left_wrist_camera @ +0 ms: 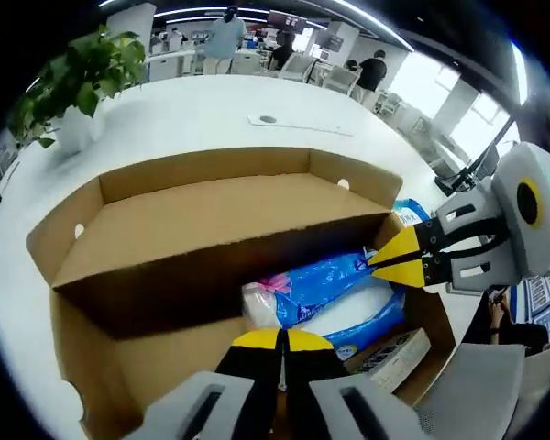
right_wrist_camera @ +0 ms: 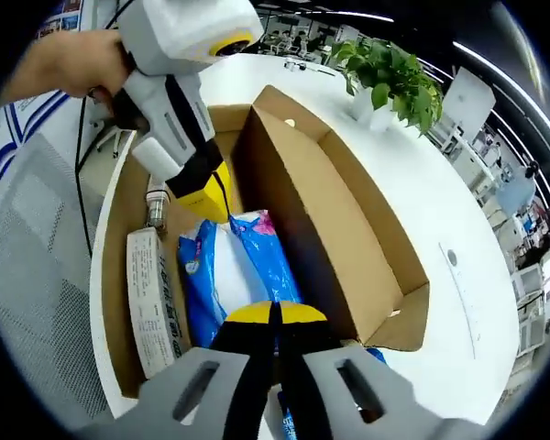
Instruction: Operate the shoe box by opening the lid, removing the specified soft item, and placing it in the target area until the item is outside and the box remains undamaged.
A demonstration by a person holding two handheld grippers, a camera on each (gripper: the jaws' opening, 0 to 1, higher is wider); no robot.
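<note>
Directly ahead of the clenched, empty left tool [left_wrist_camera: 282, 340], the blue soft pack [left_wrist_camera: 335, 286] lay inside the opened shoe box [left_wrist_camera: 211, 215], beside the clenched right tool [left_wrist_camera: 378, 261]; removal was in hand, and the next move called for parting the jaws.

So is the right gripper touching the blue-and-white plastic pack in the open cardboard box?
Cannot tell. In the left gripper view the right gripper has its shut tips at the blue-and-white plastic pack edge, neither contact nor gap plain.

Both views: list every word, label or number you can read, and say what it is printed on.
No text is legible.
Long white box inside the cardboard box: rows of dark print, too blurred to read.
Blue and white soft pack: printing too blurred to read.
Wall posters: too small to read.
</note>
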